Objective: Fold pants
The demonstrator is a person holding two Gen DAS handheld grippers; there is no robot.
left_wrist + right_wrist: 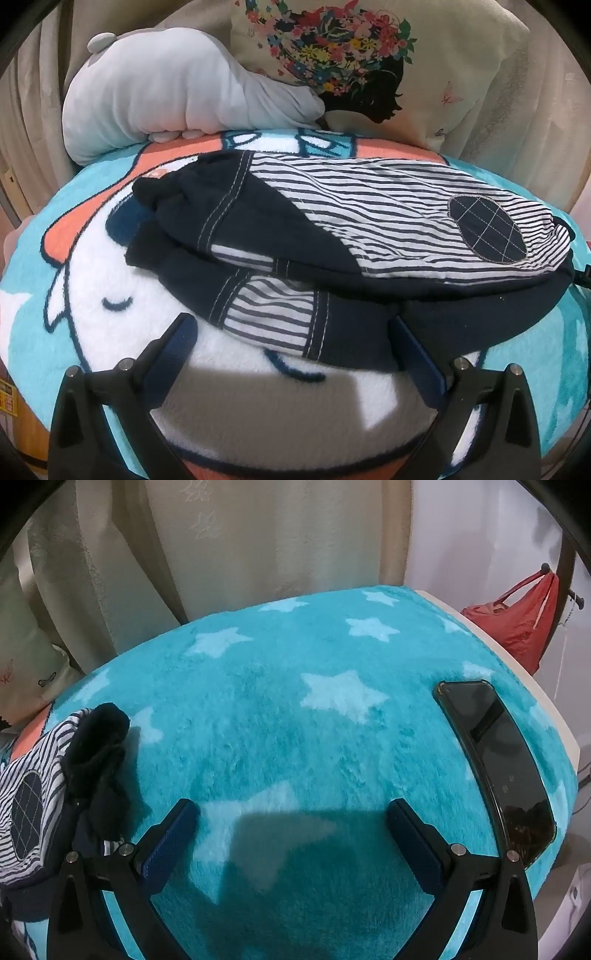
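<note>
while the pants (332, 229) lie doubled on the fleece blanket (74, 314), one leg stacked on the other, both grippers hang over them with nothing in their grip. starting at the left end of the bed, the dark cuffs (162, 192) sit bunched near the orange part of the print, and behind them a grey plush toy (166, 96) and a floral cushion (351, 55) lean against the curtain at the far edge. the left gripper (291, 328) has its jaws spread wide, one on each side of the near striped panel, the right finger (413, 343) close against the dark fabric; i judge it is placed there to take the near edge for the next fold. further right, the oval knee patch (484, 229) lies face up. in the right wrist view that end of the pants (55, 782) shows at the left border. the right gripper (291, 823) is likewise spread wide, over bare starred fleece (295, 720) well apart from the garment, probably parked out of the way. a phone (495, 760) lies along the right edge of the bed, clear of the folding, and a red bag (517, 627) hangs beyond that edge.
</note>
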